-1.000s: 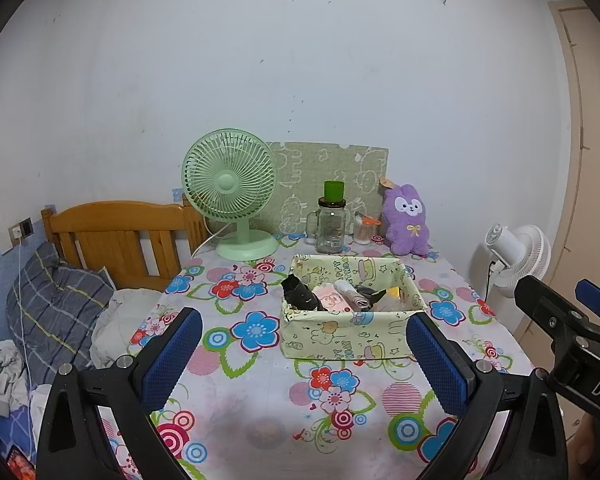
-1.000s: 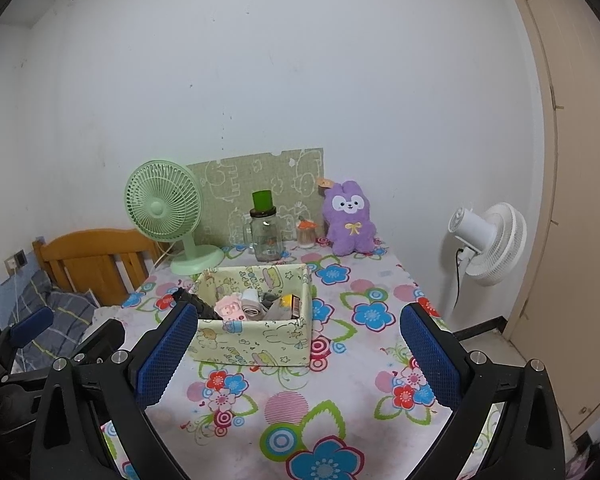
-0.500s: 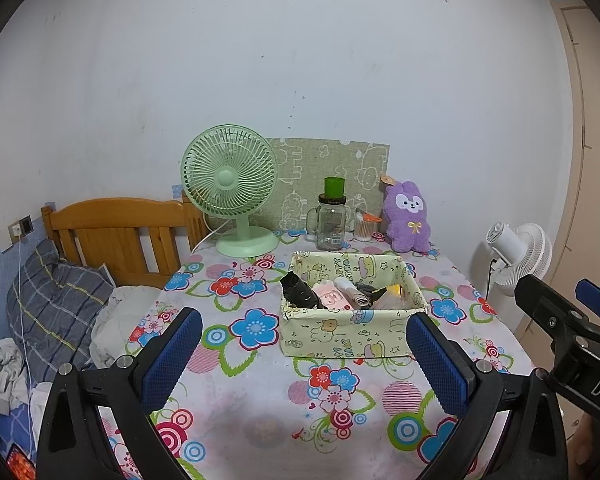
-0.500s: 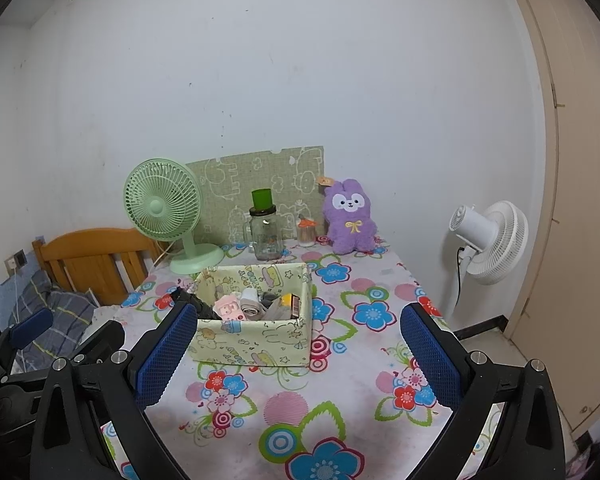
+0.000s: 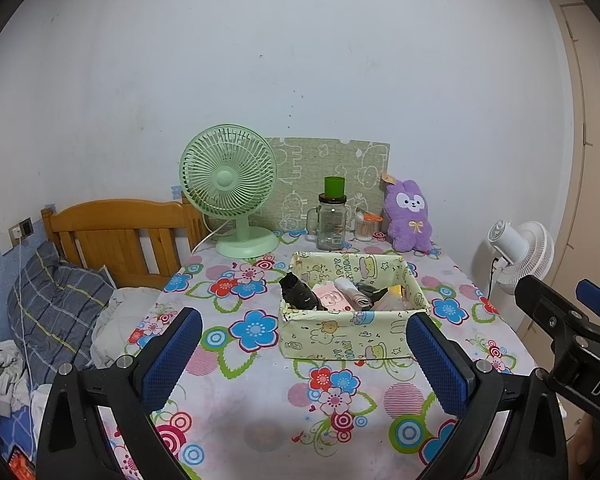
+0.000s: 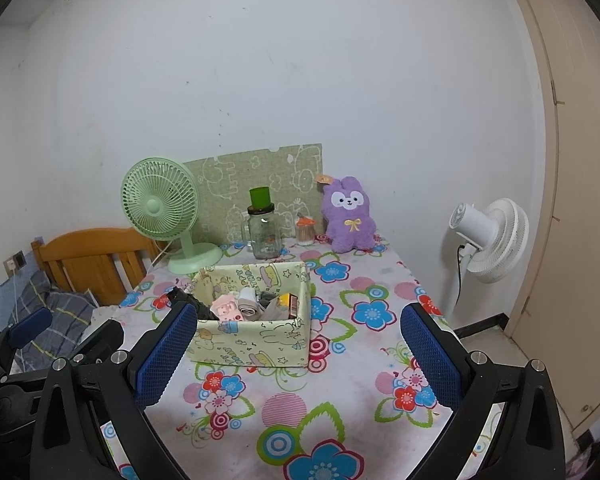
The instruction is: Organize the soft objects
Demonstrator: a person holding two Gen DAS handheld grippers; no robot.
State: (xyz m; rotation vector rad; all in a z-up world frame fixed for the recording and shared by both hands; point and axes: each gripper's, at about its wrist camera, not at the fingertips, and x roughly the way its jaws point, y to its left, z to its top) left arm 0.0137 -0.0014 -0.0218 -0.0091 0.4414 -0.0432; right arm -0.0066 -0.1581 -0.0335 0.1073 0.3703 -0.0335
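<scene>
A pale yellow cartoon-print fabric box point(image 5: 348, 336) point(image 6: 256, 344) stands in the middle of the flowered table. Rolled soft items lie inside it: a black roll point(image 5: 300, 294) at the left end, a pink one point(image 5: 330, 298) point(image 6: 226, 308), a grey-white one point(image 5: 354, 294) point(image 6: 250, 304) and darker pieces. A purple plush rabbit point(image 5: 408, 216) point(image 6: 350, 214) sits at the back by the wall. My left gripper point(image 5: 304, 354) is open, short of the box, with nothing between its blue pads. My right gripper point(image 6: 296, 354) is open too, held before the box's right front corner.
At the back stand a green desk fan point(image 5: 230, 184) point(image 6: 162, 204), a glass jar with a green lid point(image 5: 332, 220) point(image 6: 264, 228), a small cup point(image 5: 366, 226) and a green patterned board point(image 5: 328, 176). A wooden bed frame point(image 5: 120, 228) with bedding lies left; a white floor fan point(image 6: 488, 240) stands right.
Both views have drawn back and risen slightly, so the box sits a little lower and farther. Both grippers stay open and empty.
</scene>
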